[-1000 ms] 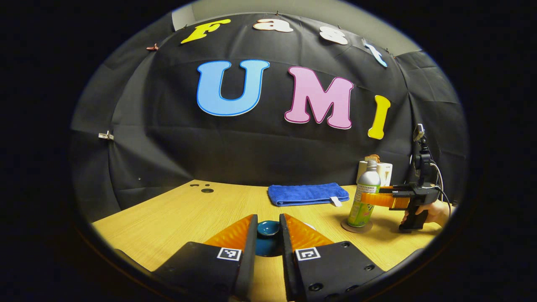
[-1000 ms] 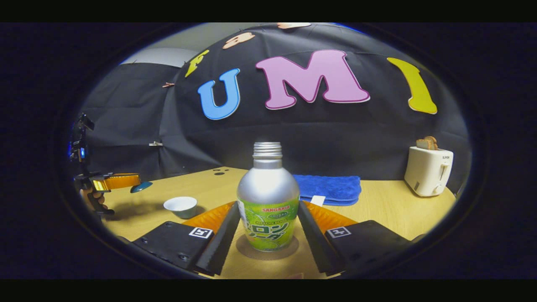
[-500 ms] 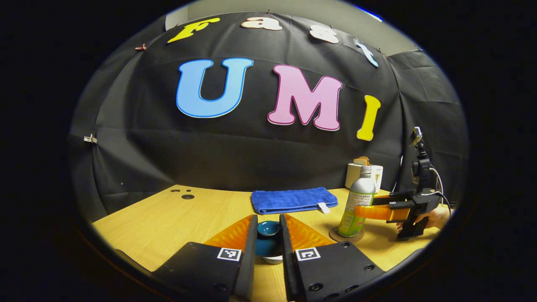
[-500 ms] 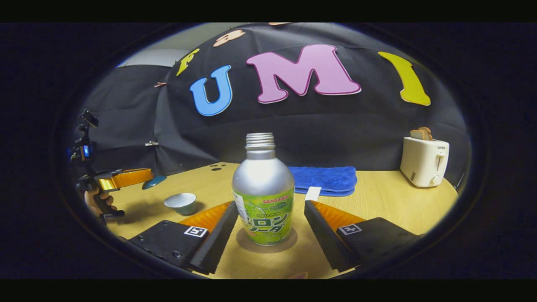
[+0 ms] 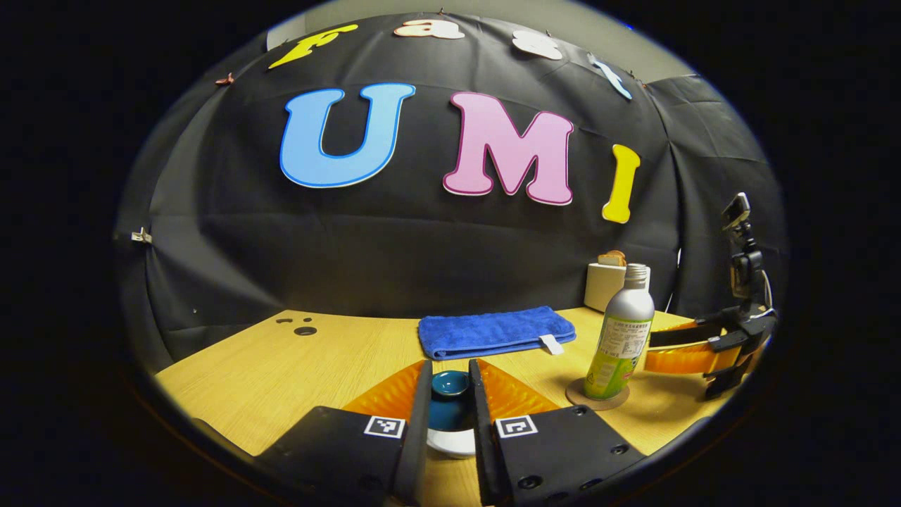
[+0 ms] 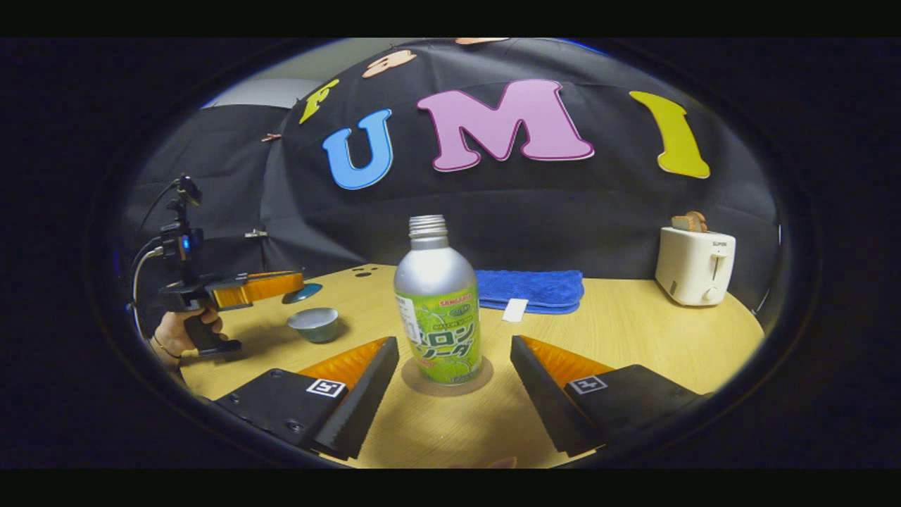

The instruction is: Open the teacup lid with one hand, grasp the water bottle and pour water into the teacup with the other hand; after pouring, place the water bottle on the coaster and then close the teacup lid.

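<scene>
Two task things sit apart from each other: the teal lid (image 5: 450, 384) is pinched between the left gripper (image 5: 450, 415)'s narrow fingers, held just above the white teacup (image 5: 450, 442), whose rim peeks out below the fingertips. In the right gripper view the same lid (image 6: 303, 292) hangs at the far gripper's tip, above and a little beyond the open cup (image 6: 314, 324).

The water bottle (image 6: 438, 303) stands upright on the round coaster (image 6: 447, 377), ahead of the right gripper (image 6: 454, 377), whose fingers are spread wide and touch nothing; the bottle's base sits just beyond the gap between them. Its threaded neck shows no cap.

As a judgement: the lid is off, and the bottle is where the task wants it at the end, so this fits either the moment before the bottle is picked up or the moment after it has been set back; whether the cup holds water cannot be told. The lid is yet to go on the cup.

The bottle is smooth silver metal with a rounded shoulder and a glossy green label; the coaster is a thin brown disc. Cup and lid look like glazed ceramic. The table (image 6: 633, 338) is pale wood grain, with a folded blue towel (image 6: 531, 289) and a white toaster (image 6: 695, 264) beyond.
</scene>
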